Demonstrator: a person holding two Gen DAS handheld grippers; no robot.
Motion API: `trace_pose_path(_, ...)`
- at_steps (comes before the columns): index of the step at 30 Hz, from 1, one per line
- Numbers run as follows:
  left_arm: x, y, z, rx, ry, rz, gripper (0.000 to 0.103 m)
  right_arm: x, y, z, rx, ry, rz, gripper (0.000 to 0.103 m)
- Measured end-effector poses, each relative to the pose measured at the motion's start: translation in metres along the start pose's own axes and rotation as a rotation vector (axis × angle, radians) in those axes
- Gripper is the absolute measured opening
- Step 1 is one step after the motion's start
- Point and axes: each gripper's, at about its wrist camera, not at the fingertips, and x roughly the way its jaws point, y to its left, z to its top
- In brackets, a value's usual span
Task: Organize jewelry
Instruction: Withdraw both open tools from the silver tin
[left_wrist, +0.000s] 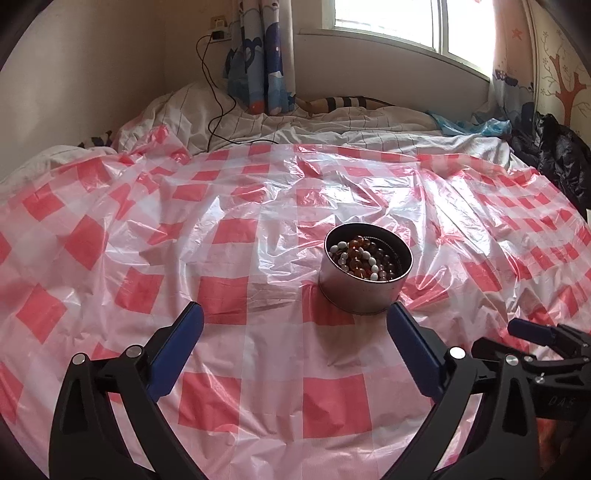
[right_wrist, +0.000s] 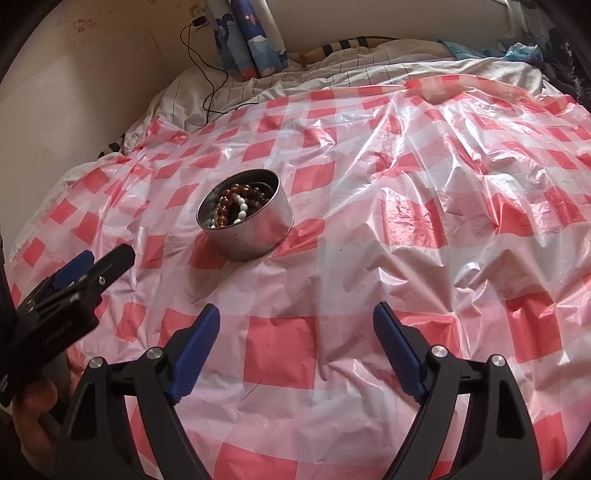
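A round metal tin (left_wrist: 364, 291) (right_wrist: 255, 236) stands on a red-and-white checked plastic sheet (left_wrist: 258, 369) (right_wrist: 369, 258). Inside it lie bead strings (left_wrist: 364, 258) (right_wrist: 234, 205) in white, amber and dark brown. My left gripper (left_wrist: 295, 314) is open, its blue-padded fingers spread wide just short of the tin, with nothing between them. My right gripper (right_wrist: 297, 314) is open too, over bare sheet to the right of and nearer than the tin. In the left wrist view the right gripper's fingers (left_wrist: 532, 330) show at the right edge; in the right wrist view the left gripper's fingers (right_wrist: 107, 266) show at the left.
The sheet covers a bed with striped white bedding (left_wrist: 295, 129). A black cable (left_wrist: 214, 110) runs from a wall socket onto the bedding. A patterned curtain (left_wrist: 258, 55) hangs below a window. Dark clothing (left_wrist: 554, 155) lies at the far right. A hand (right_wrist: 33, 417) holds the left gripper.
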Motion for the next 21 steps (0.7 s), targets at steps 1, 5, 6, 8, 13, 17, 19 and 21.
trace_pose_path(1, -0.002, -0.001, -0.002, 0.019, -0.002, 0.009, 0.095, 0.0, 0.004, -0.002, -0.006, -0.008, -0.006, 0.09)
trace_pose_path(5, -0.008, -0.005, -0.005, 0.051, -0.006, 0.019, 0.095, -0.003, 0.018, -0.001, -0.013, -0.035, -0.021, 0.092)
trace_pose_path(6, -0.009, -0.004, -0.006, 0.044, -0.007, 0.032, 0.095, -0.004, 0.018, 0.0, -0.001, -0.042, -0.018, 0.093)
trace_pose_path(8, -0.009, -0.002, -0.006, 0.033, -0.005, 0.023, 0.095, -0.003, 0.017, 0.003, 0.021, -0.056, -0.017, 0.094)
trace_pose_path(13, -0.003, -0.003, -0.006, 0.061, 0.005, 0.03, 0.095, 0.001, 0.009, 0.01, 0.061, -0.083, -0.054, 0.095)
trace_pose_path(17, 0.009, -0.006, -0.003, 0.078, 0.036, 0.021, 0.095, 0.012, 0.0, 0.014, 0.093, -0.07, -0.068, 0.095)
trace_pose_path(19, 0.017, -0.006, -0.002, 0.074, 0.062, 0.004, 0.095, 0.018, -0.004, 0.016, 0.101, -0.06, -0.071, 0.095)
trace_pose_path(21, 0.024, -0.005, -0.001, 0.06, 0.082, -0.01, 0.095, 0.022, -0.006, 0.018, 0.107, -0.051, -0.071, 0.095)
